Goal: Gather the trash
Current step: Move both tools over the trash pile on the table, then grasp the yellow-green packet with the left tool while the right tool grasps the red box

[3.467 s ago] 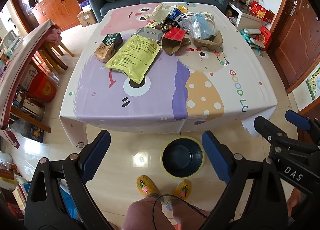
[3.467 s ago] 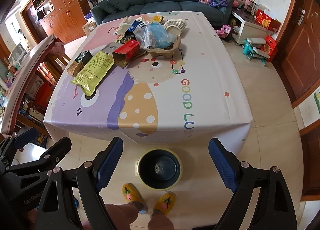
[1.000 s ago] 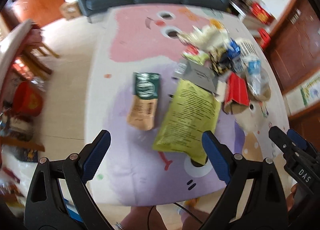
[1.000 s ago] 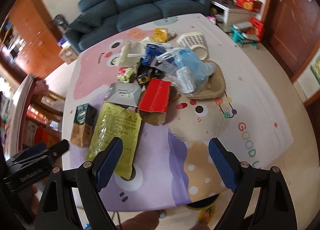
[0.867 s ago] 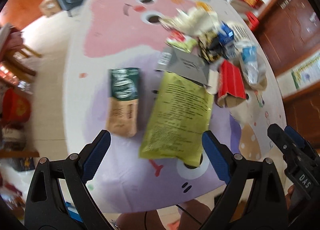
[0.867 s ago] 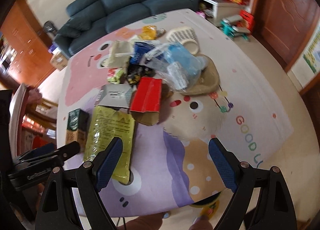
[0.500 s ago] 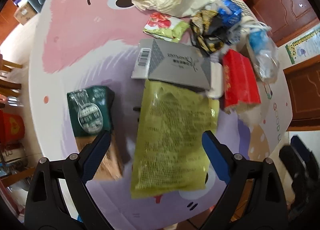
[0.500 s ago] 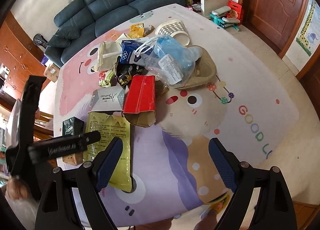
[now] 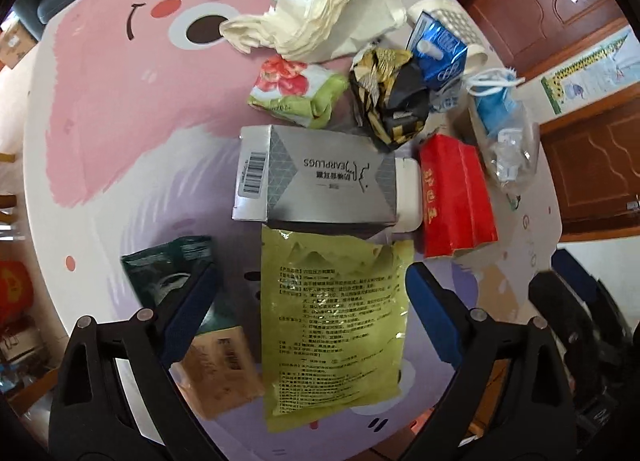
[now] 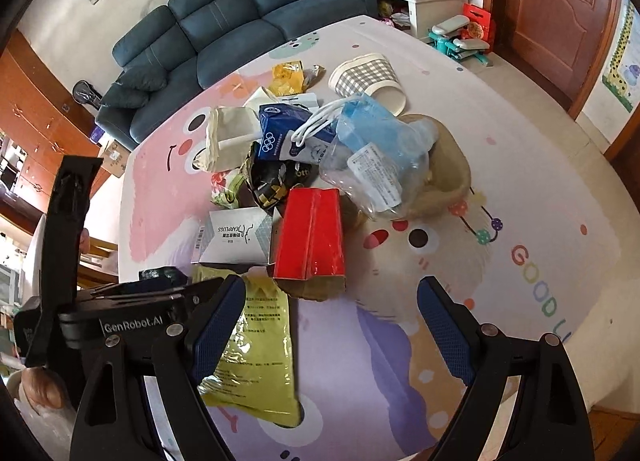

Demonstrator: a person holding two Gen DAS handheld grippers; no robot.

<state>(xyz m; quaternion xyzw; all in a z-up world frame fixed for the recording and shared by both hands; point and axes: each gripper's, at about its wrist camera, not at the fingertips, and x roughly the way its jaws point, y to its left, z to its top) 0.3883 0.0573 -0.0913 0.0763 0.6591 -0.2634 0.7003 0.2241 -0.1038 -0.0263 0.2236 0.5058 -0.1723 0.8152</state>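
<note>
A pile of trash lies on the cartoon tablecloth [image 9: 120, 109]. My left gripper [image 9: 312, 293] hangs open straight above a yellow-green foil bag [image 9: 332, 325], its fingers on either side of the bag. Beyond it lie a silver earplug box [image 9: 320, 177], a red carton [image 9: 456, 197] and a green-and-tan pouch [image 9: 192, 301]. My right gripper [image 10: 332, 313] is open with nothing in it, over the table's near side, just short of the red carton [image 10: 312, 233]. The yellow-green bag [image 10: 260, 349] lies by its left finger.
Crumpled white paper [image 9: 320, 25], a floral packet [image 9: 296, 93], a black-gold wrapper [image 9: 388, 101], a blue carton [image 10: 284, 133] and a clear bag with blue contents [image 10: 380, 157] crowd the far pile. A checked cup [image 10: 368, 81] lies beyond. A sofa [image 10: 224, 33] stands behind the table.
Both grippers rose from floor level near the bin and came over the table. The left one has dropped closer to the yellow-green bag over the last second; both stayed open.
</note>
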